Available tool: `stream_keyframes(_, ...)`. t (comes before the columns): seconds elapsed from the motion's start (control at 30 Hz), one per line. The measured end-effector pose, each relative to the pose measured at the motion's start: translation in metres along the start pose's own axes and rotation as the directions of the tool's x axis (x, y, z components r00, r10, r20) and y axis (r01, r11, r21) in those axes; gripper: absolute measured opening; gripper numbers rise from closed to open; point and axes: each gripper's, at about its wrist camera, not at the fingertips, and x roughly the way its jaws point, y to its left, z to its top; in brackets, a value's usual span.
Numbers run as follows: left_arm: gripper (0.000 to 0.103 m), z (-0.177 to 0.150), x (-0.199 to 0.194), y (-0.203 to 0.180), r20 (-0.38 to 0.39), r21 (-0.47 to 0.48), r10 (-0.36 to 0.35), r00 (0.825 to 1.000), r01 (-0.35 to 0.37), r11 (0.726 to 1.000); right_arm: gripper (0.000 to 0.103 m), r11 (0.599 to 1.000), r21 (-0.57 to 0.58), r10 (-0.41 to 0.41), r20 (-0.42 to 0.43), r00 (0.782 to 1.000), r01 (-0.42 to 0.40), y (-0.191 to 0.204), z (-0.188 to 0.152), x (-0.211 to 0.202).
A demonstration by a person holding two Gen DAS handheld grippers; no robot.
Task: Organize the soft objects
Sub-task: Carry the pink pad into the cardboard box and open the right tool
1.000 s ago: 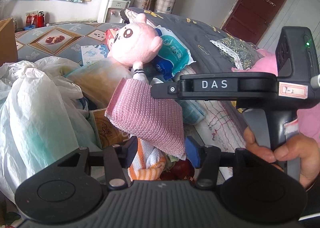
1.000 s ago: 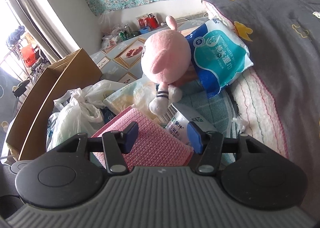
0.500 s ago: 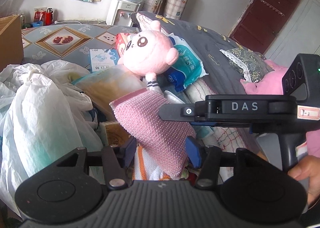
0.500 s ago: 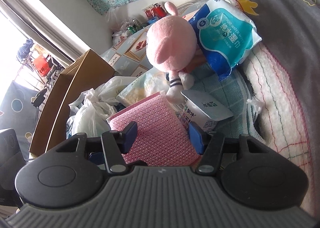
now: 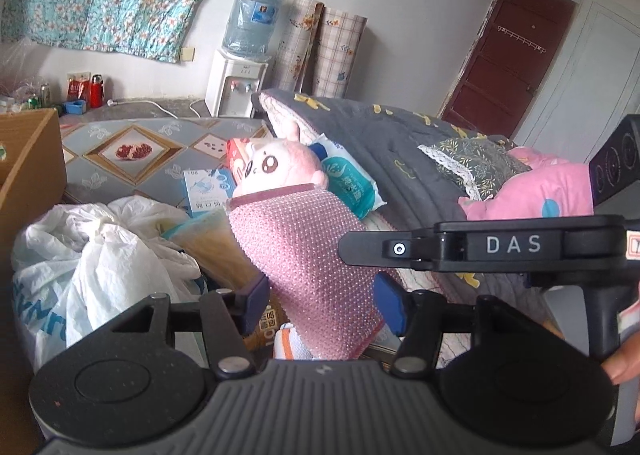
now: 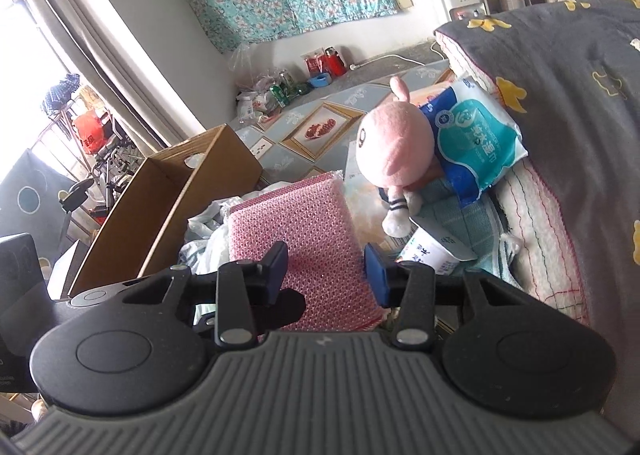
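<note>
We see the pink cloth (image 5: 308, 255) in the lower middle of both frames, raised above the bags. It lies between the fingers of our left gripper (image 5: 318, 301), whose jaws are opening, and of our right gripper (image 6: 326, 269), whose jaws are closing. We cannot tell if either grips it. The plush (image 6: 394, 143) lies behind, at center right.

Our left gripper (image 5: 320, 295) low centre of left wrist view, jaws opening, pink cloth (image 5: 308, 251) between pads. Our right gripper (image 6: 326, 269) low centre of right wrist view, jaws closing on same cloth. Our right hand (image 5: 622, 365) at right edge, gripping handle.
</note>
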Motion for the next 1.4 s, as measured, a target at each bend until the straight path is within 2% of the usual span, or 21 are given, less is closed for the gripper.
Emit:
stream_keyframes(0.17,0.059,0.010,-0.034,0.005,0.061,0.013,0.021,0.998,-0.021,1.000,0.042,0.999,-0.036,0.029,0.036,0.999,-0.027,0.036,0.004,-0.013)
stream_keyframes(0.37,0.059,0.022,-0.074,0.023,0.112,0.022,0.097,0.989,-0.100,0.995,0.042,0.992,-0.051,0.115,0.037,0.993,-0.113,0.079,0.014,-0.006)
stream_keyframes(0.5,0.059,0.032,-0.100,0.044,0.140,0.019,0.178,0.974,-0.182,0.983,0.042,0.980,-0.075,0.186,0.012,0.982,-0.185,0.117,0.026,0.013)
stream_keyframes(0.67,0.059,0.050,-0.127,0.083,0.139,-0.013,0.282,0.949,-0.283,0.959,0.043,0.956,-0.091,0.275,-0.047,0.960,-0.278,0.170,0.047,0.048)
stream_keyframes(0.83,0.059,0.072,-0.138,0.138,0.088,-0.055,0.356,0.930,-0.353,0.934,0.043,0.939,-0.071,0.324,-0.131,0.937,-0.335,0.218,0.067,0.097)
stream_keyframes(0.93,0.059,0.085,-0.133,0.169,0.047,-0.057,0.402,0.914,-0.399,0.915,0.043,0.938,-0.060,0.327,-0.181,0.928,-0.342,0.242,0.079,0.129)
stream_keyframes(1.03,0.059,0.097,-0.123,0.200,-0.006,-0.062,0.419,0.908,-0.419,0.906,0.043,0.943,-0.053,0.311,-0.221,0.924,-0.330,0.257,0.088,0.163)
stream_keyframes(1.23,0.059,0.114,-0.090,0.261,-0.120,-0.074,0.392,0.912,-0.402,0.913,0.044,0.958,0.001,0.276,-0.286,0.918,-0.288,0.256,0.102,0.232)
stream_keyframes(1.4,0.059,0.120,-0.058,0.302,-0.216,-0.100,0.319,0.923,-0.346,0.933,0.046,0.974,-0.018,0.211,-0.306,0.928,-0.227,0.249,0.109,0.273)
